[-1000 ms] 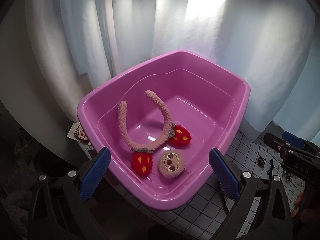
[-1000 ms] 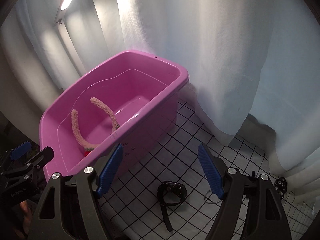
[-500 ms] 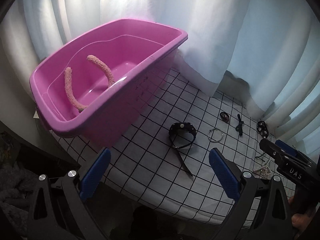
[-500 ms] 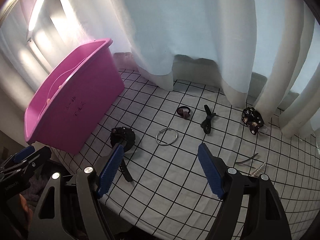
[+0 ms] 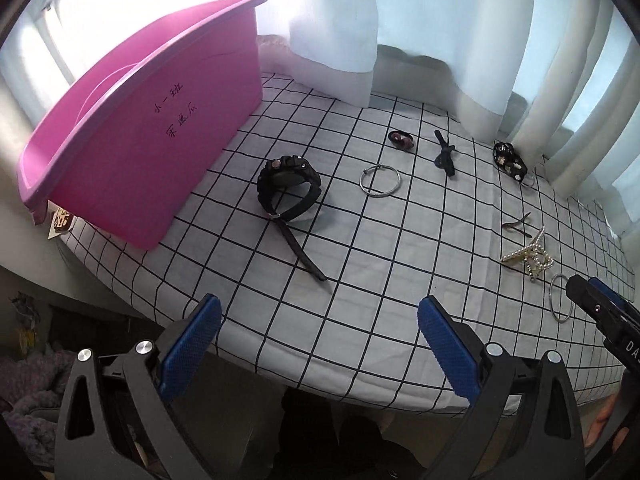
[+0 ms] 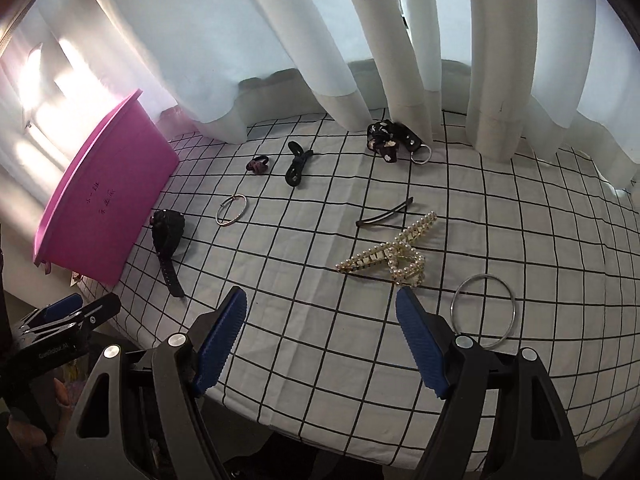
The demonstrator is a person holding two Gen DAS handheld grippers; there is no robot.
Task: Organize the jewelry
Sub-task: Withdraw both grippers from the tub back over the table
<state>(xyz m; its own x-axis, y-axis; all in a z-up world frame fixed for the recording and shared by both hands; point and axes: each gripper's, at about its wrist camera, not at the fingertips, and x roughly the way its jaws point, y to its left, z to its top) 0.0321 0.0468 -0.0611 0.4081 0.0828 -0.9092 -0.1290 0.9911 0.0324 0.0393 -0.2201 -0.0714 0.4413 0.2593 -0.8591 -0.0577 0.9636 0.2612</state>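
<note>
So we've got both hand-held grippers hanging over the near edge of the surface (image 5: 360, 280), which is covered in a white cloth with a black grid. The left hand-held gripper (image 5: 320, 344) has its jaws spread wide and holds nothing, and the right hand-held gripper (image 6: 322, 340) is the same.

The jewelry is scattered all over the cloth, none of it picked up. The black watch (image 5: 289, 188) sits just beside the pink tub (image 5: 140, 128) at the far left, its strap trailing toward us. Right of it there's a silver bangle (image 5: 380, 182), then a small dark hair tie (image 5: 401, 139) and a black bow clip (image 5: 445, 155) farther back. The pearl claw clip (image 6: 394, 258) is nearest our right side, with a thin dark hair pin (image 6: 385, 213) just behind it and a second silver ring (image 6: 483, 311) to its right. A black patterned strap with a ring (image 6: 394, 142) lies by the curtain (image 6: 380, 40).

What could go wrong, we reckon: the bangles and the hair pin lie flat, so jaws could skate off or bunch the cloth up. The pearl clip looks awkward and could twist out. The watch strap could catch the tub rim.

The tub's tall wall needs clearing on every drop.
</note>
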